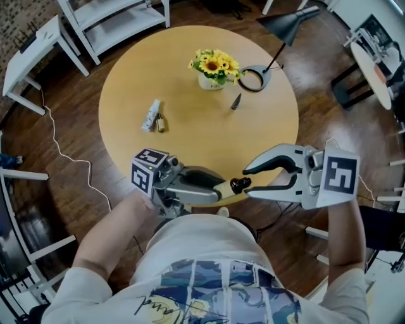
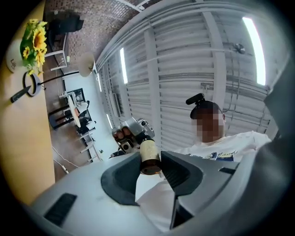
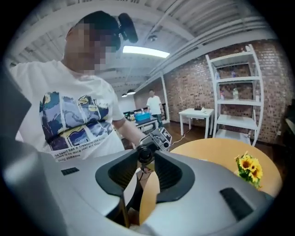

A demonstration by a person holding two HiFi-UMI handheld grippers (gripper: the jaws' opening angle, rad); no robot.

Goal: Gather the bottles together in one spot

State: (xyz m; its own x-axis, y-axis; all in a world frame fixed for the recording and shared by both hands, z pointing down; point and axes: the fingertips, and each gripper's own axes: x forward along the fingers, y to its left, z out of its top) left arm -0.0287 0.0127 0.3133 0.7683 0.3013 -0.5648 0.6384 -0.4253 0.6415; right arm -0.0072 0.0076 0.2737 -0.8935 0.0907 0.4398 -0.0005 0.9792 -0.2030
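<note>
A small bottle [image 1: 226,188] with a cream label and a black cap [image 1: 239,185] hangs over the near edge of the round wooden table [image 1: 190,152], in front of my chest. My left gripper [image 1: 221,191] is shut on its body; in the left gripper view the bottle [image 2: 149,156] stands between the jaws of that gripper [image 2: 150,165]. My right gripper [image 1: 247,181] comes in from the right and its jaws press on the cap [image 3: 145,154]. A white tube bottle [image 1: 150,114] and a small brown bottle [image 1: 161,123] lie together at the table's left.
A pot of sunflowers [image 1: 214,68] stands at the far middle, beside a black lamp's ring base [image 1: 254,79]. A small dark object [image 1: 236,101] lies in front of the ring. White shelves [image 1: 114,19] and tables stand round the floor. A person stands far off [image 3: 153,105].
</note>
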